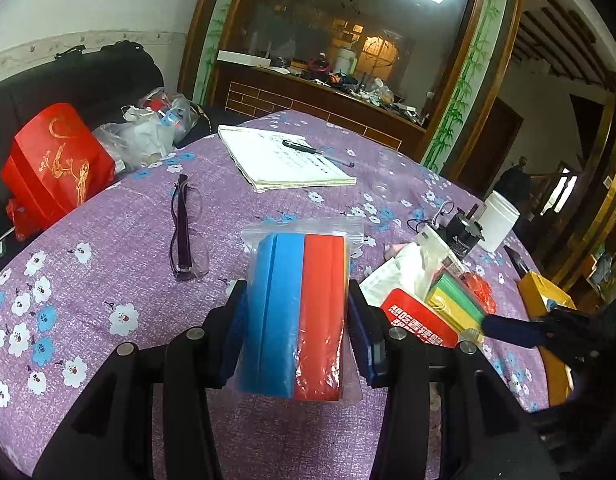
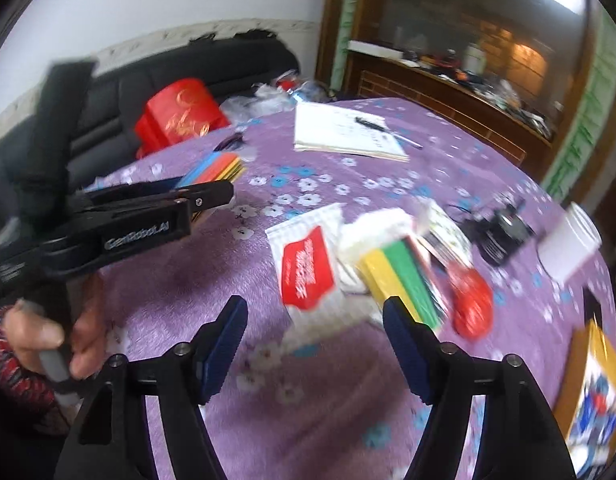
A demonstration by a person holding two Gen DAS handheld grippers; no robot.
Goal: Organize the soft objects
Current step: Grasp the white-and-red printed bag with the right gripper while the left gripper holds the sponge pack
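My left gripper [image 1: 296, 320] is shut on a clear zip bag of blue and red sponges [image 1: 296, 312], held just above the purple floral tablecloth [image 1: 128, 240]. In the right wrist view the left gripper [image 2: 212, 196] shows at the left with the sponge bag [image 2: 216, 168] in it. My right gripper [image 2: 316, 336] is open and empty above the cloth. Just beyond it lie a yellow and green sponge pack [image 2: 404, 280], a red and white tissue packet [image 2: 308, 268] and a red crumpled item [image 2: 472, 304]. The sponge pack also shows in the left wrist view [image 1: 456, 300].
Purple glasses [image 1: 184, 228], a notebook with a pen [image 1: 284, 160], a white jar [image 1: 498, 220] and a black device [image 1: 464, 236] lie on the table. A yellow box [image 1: 548, 320] sits at the right edge. A red bag [image 1: 56, 160] and plastic bags rest on the black sofa.
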